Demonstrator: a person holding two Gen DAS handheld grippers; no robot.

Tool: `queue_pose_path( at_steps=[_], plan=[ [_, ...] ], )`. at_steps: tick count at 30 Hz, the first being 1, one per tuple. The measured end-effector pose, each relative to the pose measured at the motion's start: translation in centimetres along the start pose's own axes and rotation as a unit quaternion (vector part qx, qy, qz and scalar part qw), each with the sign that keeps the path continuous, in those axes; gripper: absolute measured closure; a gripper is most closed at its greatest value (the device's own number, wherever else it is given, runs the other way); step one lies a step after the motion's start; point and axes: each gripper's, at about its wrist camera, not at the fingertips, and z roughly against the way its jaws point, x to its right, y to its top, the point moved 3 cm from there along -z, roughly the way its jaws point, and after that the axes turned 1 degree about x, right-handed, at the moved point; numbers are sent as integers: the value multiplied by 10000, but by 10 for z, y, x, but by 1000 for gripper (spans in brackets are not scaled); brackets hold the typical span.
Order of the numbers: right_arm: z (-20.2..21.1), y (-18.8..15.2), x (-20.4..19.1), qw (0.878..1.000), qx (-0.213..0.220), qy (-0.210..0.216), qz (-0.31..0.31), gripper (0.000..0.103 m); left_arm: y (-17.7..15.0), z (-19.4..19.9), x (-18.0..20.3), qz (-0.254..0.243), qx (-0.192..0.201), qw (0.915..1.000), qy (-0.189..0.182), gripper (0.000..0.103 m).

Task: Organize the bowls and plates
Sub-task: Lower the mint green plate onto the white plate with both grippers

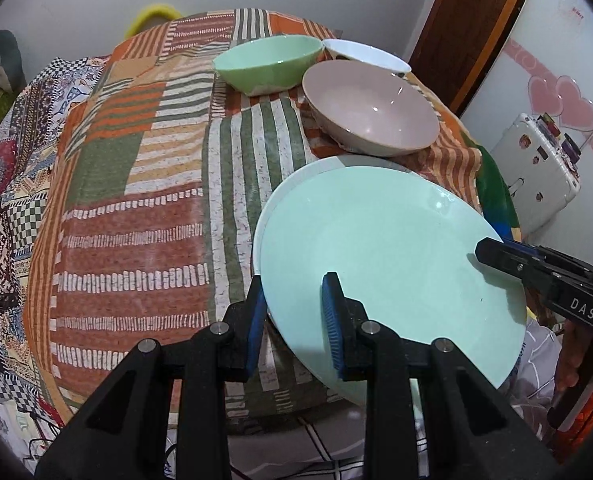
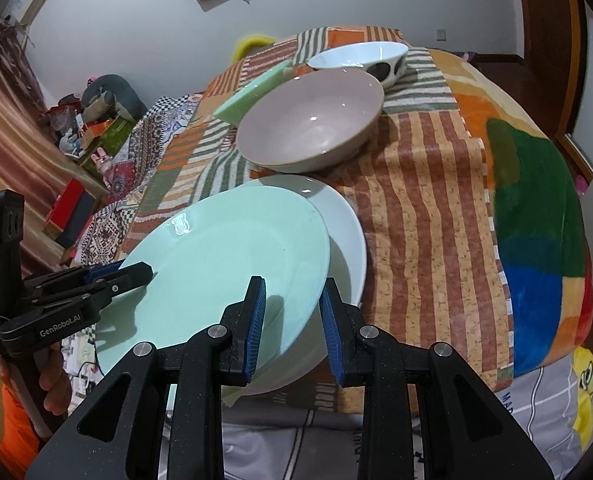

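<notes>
Both tools, the left tool (image 1: 296, 320) and right tool (image 2: 292, 320), grip the green plate (image 1: 392, 264) by opposite edges (tilted now), so level it squarely over the white plate (image 2: 346, 224).

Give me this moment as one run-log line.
left gripper: shut on green plate rim | right gripper: shut on opposite rim | plate: tilted above white plate | bowls: behind, untouched

Both tongs (image 1: 296, 320) (image 2: 292, 320) clamped, tilted downward
</notes>
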Motion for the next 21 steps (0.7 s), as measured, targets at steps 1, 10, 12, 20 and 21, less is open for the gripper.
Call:
queue_pose_path(
  at_steps=[1, 10, 12, 20, 21],
  plan=[
    [-1, 0, 2, 10000, -15, -14, -15, 78, 1, -2, 1, -7, -18, 10000, -3, 75],
    [-8, 1, 7, 9998, -107, -84, -112, 78, 6, -20, 2, 3, -174, 9998, 24, 75],
    [-9, 1, 6, 9998, -128, -71, -134, 78, 7, -23, 2, -1, -188, 9998, 58, 75],
    [-16, 3, 7, 9996, -192, -41, -178, 78, 8, -33, -3, 67, -269, 9996, 49, 75],
    [-17, 3, 6, 9996, -180, -36, -195, 78, 8, -33, -3, 59, -258, 9996, 57, 75]
  ],
)
